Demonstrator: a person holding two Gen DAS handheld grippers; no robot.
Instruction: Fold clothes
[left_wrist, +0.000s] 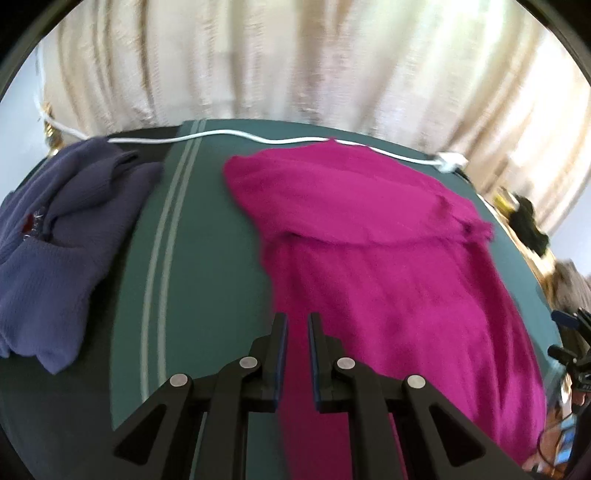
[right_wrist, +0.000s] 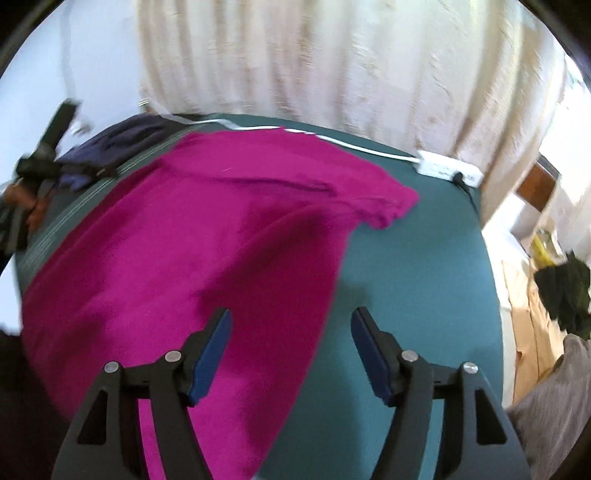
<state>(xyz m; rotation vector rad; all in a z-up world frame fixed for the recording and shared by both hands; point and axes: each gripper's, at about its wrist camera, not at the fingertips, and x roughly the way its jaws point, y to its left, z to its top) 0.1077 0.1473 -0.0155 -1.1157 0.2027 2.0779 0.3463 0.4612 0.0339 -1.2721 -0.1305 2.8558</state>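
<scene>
Nearest in, the left gripper (left_wrist: 297, 321) hangs over the near edge of the teal cloth-covered surface (left_wrist: 207, 258), jaws drawn almost together with only a thin gap and nothing caught between them. The right gripper (right_wrist: 290, 325) has its jaws spread wide, blue pads (right_wrist: 212, 350) showing, empty, poised where the magenta garment (right_wrist: 177, 258) gives way to bare teal.

That magenta garment lies flat across the middle of the surface, running from the near edge up toward the far edge, one end folded over on itself near the far right. Off toward the far left corner sits a purple knit garment (left_wrist: 55, 236), loosely bunched, well apart from the magenta one, with pale stripes (left_wrist: 162, 240) in the cloth between them.

Along the far edge runs a white cable (left_wrist: 221, 134) to a power strip (right_wrist: 448, 170) at the far right corner. Behind it all, cream curtains (left_wrist: 277, 59). Everything's motion-blurred.
</scene>
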